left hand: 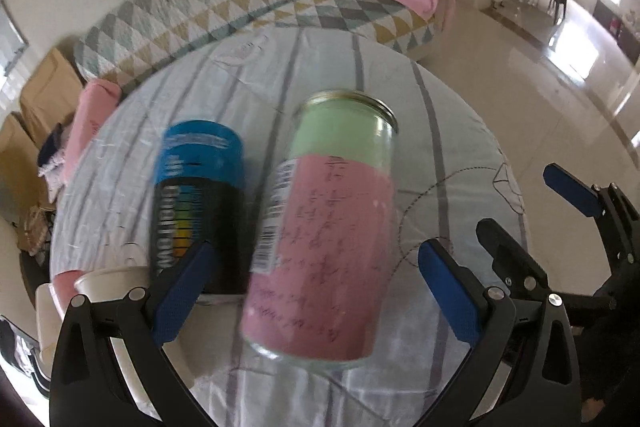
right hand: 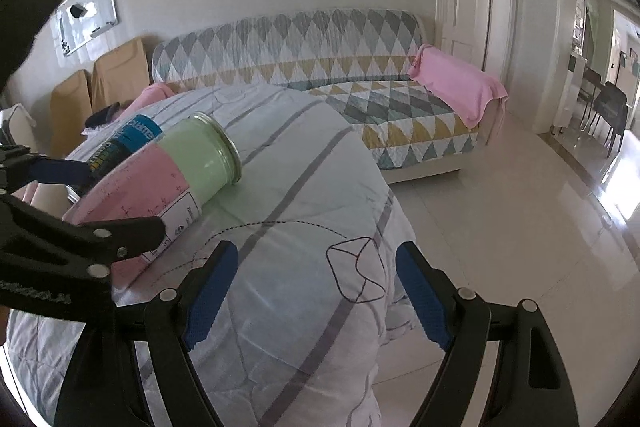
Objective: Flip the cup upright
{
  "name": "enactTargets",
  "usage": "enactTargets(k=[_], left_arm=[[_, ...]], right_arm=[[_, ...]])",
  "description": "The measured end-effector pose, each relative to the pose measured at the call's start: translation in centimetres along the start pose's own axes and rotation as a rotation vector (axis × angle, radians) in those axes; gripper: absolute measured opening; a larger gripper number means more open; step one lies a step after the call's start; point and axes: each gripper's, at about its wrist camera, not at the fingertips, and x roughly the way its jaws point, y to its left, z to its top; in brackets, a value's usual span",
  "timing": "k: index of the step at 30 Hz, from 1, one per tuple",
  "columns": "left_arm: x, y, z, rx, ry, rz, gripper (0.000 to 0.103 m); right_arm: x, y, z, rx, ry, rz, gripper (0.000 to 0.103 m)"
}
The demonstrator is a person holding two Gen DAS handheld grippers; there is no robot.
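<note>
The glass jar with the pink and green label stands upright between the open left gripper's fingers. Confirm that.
Not upright: the glass jar lies on its side on the striped quilt, as the right wrist view shows. It does sit between the open left gripper's fingers.

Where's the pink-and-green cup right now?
In the left wrist view, the cup lies on its side on the striped cloth, between the open left gripper fingers, right of the blue-black can.

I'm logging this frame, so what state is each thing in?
Glass cup: lying on its side, mouth pointing away, between the open left fingers.
Blue-and-black can: beside the cup; whether upright or lying is unclear.
Left gripper: open around the cup.
Right gripper: open, empty.
</note>
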Motion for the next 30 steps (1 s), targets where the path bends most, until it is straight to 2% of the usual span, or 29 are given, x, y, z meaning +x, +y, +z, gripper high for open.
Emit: enactTargets(k=[4, 6, 10, 16, 24, 30], left_arm=[[1.6, -0.6, 0.1, 0.001, 0.041, -0.043, 0.101], [2.2, -0.3, -0.2, -0.015, 0.058, -0.055, 0.087], [2.2, 0.7, -0.1, -0.037, 0.055, -0.043, 0.076], [1.3, 1.4, -1.0, -0.07, 0.031, -0.074, 0.075], [-1.6, 1.5, -4.0, -0.073, -0.005, -0.048, 0.075], [-2.6, 1.9, -6.6, -0.071, 0.006, -0.069, 0.075]], right_arm=[[0.0, -0.3, -0.2, 0.009, 0.003, -0.007, 0.082], [0.3, -0.1, -0.3, 0.004, 0.008, -0.01, 0.083], [0.6, 0.0, -0.3, 0.006, 0.021, -0.003, 0.083], [0.7, -0.1, -0.2, 0.012, 0.023, 0.022, 0.083], [0.7, 0.0, 0.0, 0.051, 0.058, 0.057, 0.083], [0.0, 1.3, 0.1, 0.037, 0.084, 0.073, 0.082]])
